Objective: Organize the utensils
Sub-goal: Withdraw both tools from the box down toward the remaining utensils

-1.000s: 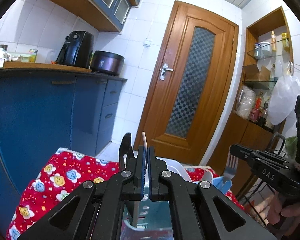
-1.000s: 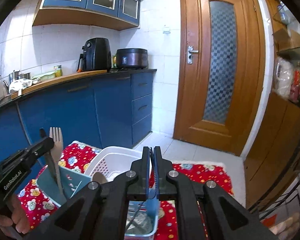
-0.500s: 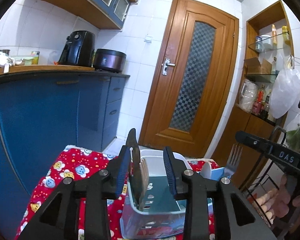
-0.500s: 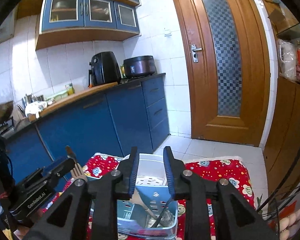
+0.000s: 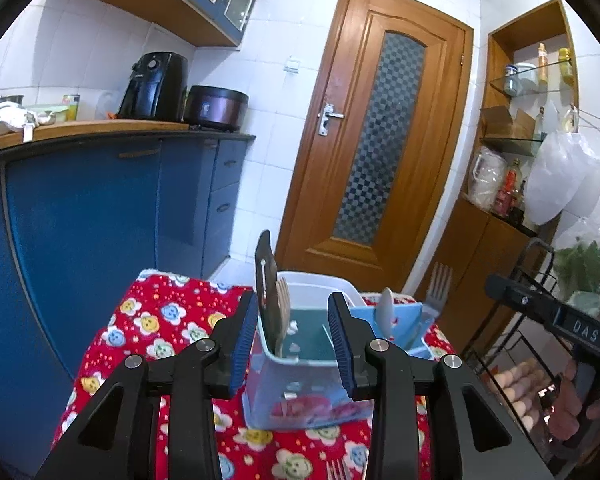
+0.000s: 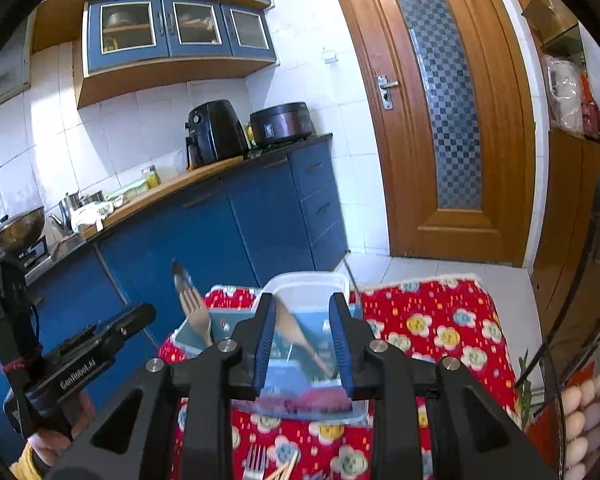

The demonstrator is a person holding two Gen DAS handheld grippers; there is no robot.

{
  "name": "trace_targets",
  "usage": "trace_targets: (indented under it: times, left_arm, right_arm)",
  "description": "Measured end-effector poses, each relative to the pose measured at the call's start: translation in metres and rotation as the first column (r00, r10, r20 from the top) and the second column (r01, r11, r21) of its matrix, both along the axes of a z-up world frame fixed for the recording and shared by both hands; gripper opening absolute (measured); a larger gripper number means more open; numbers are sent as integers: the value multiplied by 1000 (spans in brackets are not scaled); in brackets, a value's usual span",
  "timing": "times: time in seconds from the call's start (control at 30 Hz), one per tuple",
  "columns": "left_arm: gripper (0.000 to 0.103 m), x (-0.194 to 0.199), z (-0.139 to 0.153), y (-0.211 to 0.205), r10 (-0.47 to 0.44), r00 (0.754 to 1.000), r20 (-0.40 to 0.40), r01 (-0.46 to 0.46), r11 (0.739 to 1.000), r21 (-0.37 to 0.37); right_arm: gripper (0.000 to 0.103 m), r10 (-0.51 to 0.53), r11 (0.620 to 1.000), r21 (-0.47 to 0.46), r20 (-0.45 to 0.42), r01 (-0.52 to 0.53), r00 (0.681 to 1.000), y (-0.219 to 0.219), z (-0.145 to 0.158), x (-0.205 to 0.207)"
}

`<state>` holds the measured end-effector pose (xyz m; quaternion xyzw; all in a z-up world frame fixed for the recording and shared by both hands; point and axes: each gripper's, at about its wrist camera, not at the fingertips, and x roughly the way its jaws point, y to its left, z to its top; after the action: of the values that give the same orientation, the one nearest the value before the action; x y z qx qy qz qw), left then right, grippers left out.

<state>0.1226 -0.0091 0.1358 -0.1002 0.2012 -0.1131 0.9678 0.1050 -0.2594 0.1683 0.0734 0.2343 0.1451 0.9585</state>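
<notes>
Left wrist view, nearest first: the left tongs (image 5: 292, 340) stand apart with nothing between the pads, where a second ago they were shut on a thin stick-like handle; the black spatula (image 5: 266, 276) and wooden fork (image 5: 282, 312) now stand free in the caddy (image 5: 300, 376), so that drop looks done. The right wrist view tells the same of the right tongs (image 6: 302, 340): apart and empty, shut a second ago on a utensil over the caddy. Both pairs look farther back from the caddy than they were, so I judge each hand has delivered its piece and is free for the next. A metal fork (image 6: 256, 464) and what seem to be chopsticks (image 6: 284, 470) lie flat at the near edge of the bench, under its red cloth (image 5: 172, 312), not yet sorted. In the caddy, mid-bench, the spatula and wooden fork stand nearly upright, heads up, in the left compartment; a wooden spoon (image 6: 300, 332) leans, its long axis running up toward the far left; a steel fork (image 5: 436, 284) and spoon (image 5: 384, 312) stand heads up at the right. Beyond sits a white tub (image 5: 320, 284), toward the far edge.
</notes>
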Motion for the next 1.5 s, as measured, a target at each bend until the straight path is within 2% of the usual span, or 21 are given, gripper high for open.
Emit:
trace_targets:
  times: [0.47, 0.87, 1.2, 1.5]
  left_arm:
    - [37, -37, -21, -2, -43, 995, -88, 43, 999, 5]
    - [37, -42, -54, -8, -62, 980, -189, 64, 998, 2]
    - [37, -36, -84, -24, -108, 954, -279, 115, 993, 7]
    - [37, -25, -115, -43, -158, 902, -401, 164, 986, -19]
  right_arm:
    - [30, 17, 1000, -4, -123, -18, 992, 6, -46, -41]
    - [35, 3, 1000, 2, -228, -3, 974, -1, -87, -53]
    - [36, -17, 1000, 13, -285, 22, 959, -9, -109, -53]
    - [36, -13, 999, 34, -306, 24, 952, -16, -122, -54]
